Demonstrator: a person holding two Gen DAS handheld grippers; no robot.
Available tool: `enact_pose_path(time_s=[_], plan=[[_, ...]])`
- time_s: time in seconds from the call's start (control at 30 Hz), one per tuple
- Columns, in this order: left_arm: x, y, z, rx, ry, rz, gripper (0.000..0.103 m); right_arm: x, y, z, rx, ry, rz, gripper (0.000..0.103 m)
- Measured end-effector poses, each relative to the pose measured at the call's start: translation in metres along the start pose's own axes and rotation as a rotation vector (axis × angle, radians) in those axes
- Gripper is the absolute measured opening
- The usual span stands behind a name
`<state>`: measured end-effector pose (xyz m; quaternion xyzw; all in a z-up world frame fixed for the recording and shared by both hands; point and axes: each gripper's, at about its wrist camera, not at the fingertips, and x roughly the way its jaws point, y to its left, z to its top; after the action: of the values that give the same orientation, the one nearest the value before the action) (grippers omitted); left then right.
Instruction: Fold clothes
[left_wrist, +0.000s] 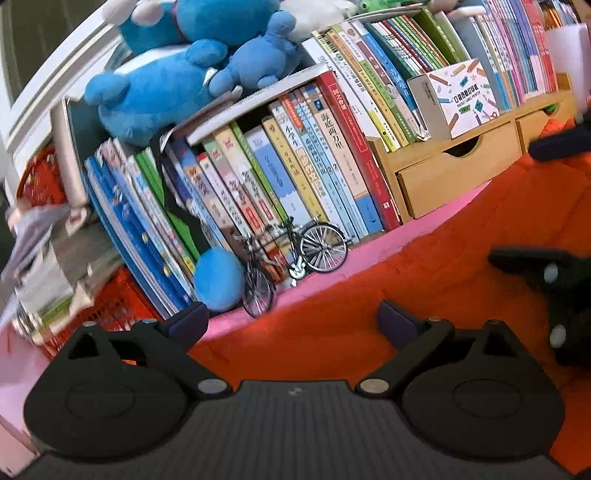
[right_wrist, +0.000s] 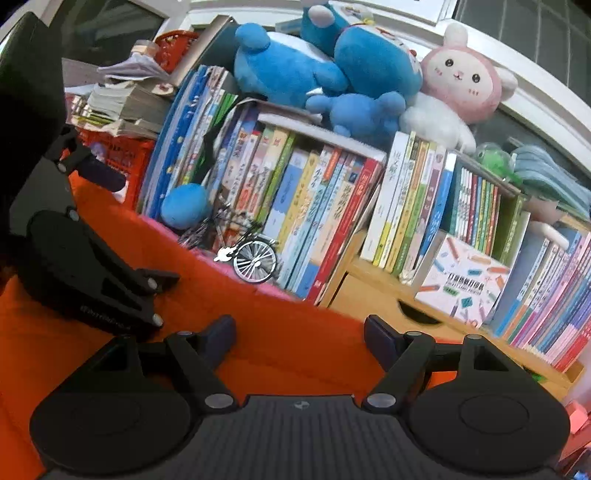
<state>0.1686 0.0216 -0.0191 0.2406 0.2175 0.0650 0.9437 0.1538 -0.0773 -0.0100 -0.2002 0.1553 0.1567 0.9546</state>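
An orange-red garment (left_wrist: 424, 266) is seen spread over a pink table (left_wrist: 332, 280), filling the lower right of the left wrist view and the lower left of the right wrist view. Behind it, a crowded row of children's books (left_wrist: 295, 166) is lined up along the table's back edge, with blue plush toys (left_wrist: 177, 74) piled on top and a small model bicycle (left_wrist: 291, 258) parked at the foot of the books.

The left gripper (left_wrist: 291, 321) is held low above the near part of the cloth, its jaws spread wide with nothing between them. The right gripper (right_wrist: 299, 336) is likewise held spread and empty over the cloth. Each gripper is also glimpsed at the edge of the other's view.

The fabric is judged to be soft, light and limp, with low ripples across its surface; it would likely sag and drag when lifted, so a pinch at an edge or corner is suggested rather than at the middle. No hem, sleeve or collar can be made out, so whether it is already folded cannot be told.

Only the right wrist view shows a pink rabbit plush (right_wrist: 465, 77) and a green toy (right_wrist: 495, 158) on the books. Only the left wrist view shows the wooden drawers (left_wrist: 461, 170) clearly from the front.
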Motion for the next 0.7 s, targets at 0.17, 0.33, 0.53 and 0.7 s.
enact_pose_path(time_s=[0.17,0.33,0.53,0.7], plan=[[0.012,-0.004,0.000,0.038,0.017,0.003,0.100,0.014,-0.003,-0.001,0.013,0.032,0.003,0.076],[0.031,-0.008,-0.009,0.000,0.095,-0.071,0.100,0.027,-0.001,-0.006,0.006,0.062,0.007,0.078],[0.045,-0.010,-0.019,-0.079,0.129,-0.100,0.103,0.039,0.004,-0.014,0.009,0.101,0.023,0.078],[0.046,-0.012,-0.026,-0.101,0.116,-0.097,0.103,0.044,0.003,-0.018,0.029,0.111,0.034,0.080]])
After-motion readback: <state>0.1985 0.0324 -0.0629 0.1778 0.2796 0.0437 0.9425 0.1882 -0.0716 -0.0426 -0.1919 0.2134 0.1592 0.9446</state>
